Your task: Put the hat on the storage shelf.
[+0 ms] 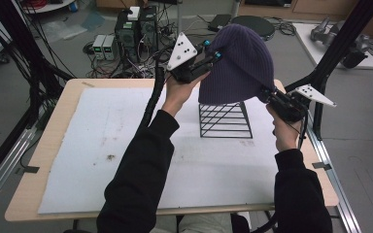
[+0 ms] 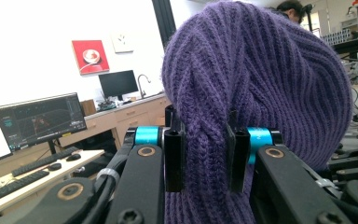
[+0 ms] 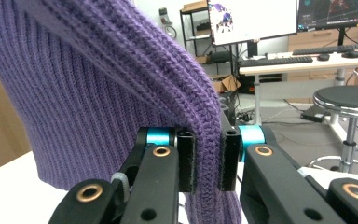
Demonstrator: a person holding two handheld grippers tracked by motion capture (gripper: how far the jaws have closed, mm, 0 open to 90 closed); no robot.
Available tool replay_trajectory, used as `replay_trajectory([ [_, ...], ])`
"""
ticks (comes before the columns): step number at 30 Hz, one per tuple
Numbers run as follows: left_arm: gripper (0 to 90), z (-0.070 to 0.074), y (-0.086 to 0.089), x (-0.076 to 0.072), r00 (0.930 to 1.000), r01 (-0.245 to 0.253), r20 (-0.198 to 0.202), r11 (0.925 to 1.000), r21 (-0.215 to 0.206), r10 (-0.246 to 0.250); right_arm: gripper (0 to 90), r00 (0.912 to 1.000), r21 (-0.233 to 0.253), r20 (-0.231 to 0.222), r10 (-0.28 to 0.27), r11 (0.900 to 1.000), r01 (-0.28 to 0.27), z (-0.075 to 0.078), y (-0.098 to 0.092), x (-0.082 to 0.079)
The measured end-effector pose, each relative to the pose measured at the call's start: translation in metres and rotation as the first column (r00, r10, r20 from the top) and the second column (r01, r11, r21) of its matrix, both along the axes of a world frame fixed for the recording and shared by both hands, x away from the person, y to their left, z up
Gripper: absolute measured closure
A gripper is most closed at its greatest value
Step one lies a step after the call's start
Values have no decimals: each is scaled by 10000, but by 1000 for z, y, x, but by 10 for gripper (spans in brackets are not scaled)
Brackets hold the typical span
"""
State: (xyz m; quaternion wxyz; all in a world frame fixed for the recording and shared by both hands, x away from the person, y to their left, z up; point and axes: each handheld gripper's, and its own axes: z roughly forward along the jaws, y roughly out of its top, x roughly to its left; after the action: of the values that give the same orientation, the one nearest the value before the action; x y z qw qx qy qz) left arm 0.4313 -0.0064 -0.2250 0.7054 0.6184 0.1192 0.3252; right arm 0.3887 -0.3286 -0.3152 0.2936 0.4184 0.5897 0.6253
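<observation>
A purple knitted beanie [image 1: 240,65] hangs in the air above a black wire rack [image 1: 225,119] that stands on the white mat. My left gripper [image 1: 212,54] is shut on the hat's upper left side, with a fold of knit pinched between its jaws [image 2: 207,154]. At the hat's lower right edge, my right gripper [image 1: 268,95] is shut on the rim, the ribbed fabric [image 3: 208,154] squeezed between its pads. The hat's lower hem covers the top of the rack in the high view.
A white mat [image 1: 126,145] covers the wooden table [image 1: 53,141]. Computer boxes and cables [image 1: 131,34] lie on the floor behind the table. Black frame posts [image 1: 340,43] rise at the right. A stool [image 3: 349,100] and desks with monitors stand farther off.
</observation>
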Motion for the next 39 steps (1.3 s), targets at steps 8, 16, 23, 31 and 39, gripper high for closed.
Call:
replay_trajectory([
  [8,746,-7,-8,-1,9998,189,-88,9991,391,-186,824,9987,-128,-502,-61,9999,54,-15,-1,0],
  [16,744,-23,-15,-1,9987,355,-381,9986,398,-339,823,9949,-142,-995,-157,9998,144,-26,-9,-6],
  [23,739,-37,-18,-2,9969,521,-618,9977,426,-494,821,9882,-302,-1527,-153,9995,108,-35,-12,-7],
  [31,740,-52,-15,-1,9946,421,-972,9979,489,-372,821,9753,-437,-2202,-142,9990,47,-42,-10,-6],
  [39,738,-69,-16,-1,9896,504,-1373,9977,454,-437,821,9698,-466,-2421,-307,9987,199,-57,-10,-7],
])
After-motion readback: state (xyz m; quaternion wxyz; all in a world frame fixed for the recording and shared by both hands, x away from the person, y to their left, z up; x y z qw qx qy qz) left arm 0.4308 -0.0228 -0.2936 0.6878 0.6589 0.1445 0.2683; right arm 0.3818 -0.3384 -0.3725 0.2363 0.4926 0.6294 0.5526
